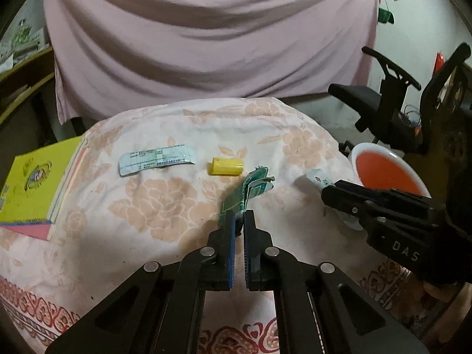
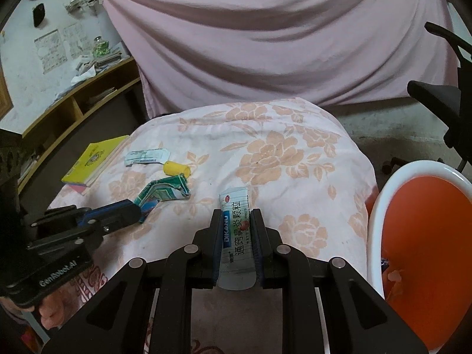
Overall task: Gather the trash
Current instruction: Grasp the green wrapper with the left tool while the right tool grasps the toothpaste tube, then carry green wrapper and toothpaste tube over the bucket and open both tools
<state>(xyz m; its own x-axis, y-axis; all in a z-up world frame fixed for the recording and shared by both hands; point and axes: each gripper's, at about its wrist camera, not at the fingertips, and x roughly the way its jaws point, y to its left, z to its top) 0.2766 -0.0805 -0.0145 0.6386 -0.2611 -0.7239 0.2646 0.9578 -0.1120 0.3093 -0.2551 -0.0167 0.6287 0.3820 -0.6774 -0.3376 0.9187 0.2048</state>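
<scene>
Here the left gripper is clenched on the near end of a crumpled green wrapper, which reaches toward one o'clock. The right gripper clamps a glossy white medicine sachet lengthwise. At eleven o'clock from the left jaws lie a stubby yellow cylinder and a flat foil strip. The orange-lined bin sits at three o'clock beside the floral quilt.

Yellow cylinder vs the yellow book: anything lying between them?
Yes: a flat white-and-green packet lies between the yellow cylinder and the yellow book, shown in both wrist views.
</scene>
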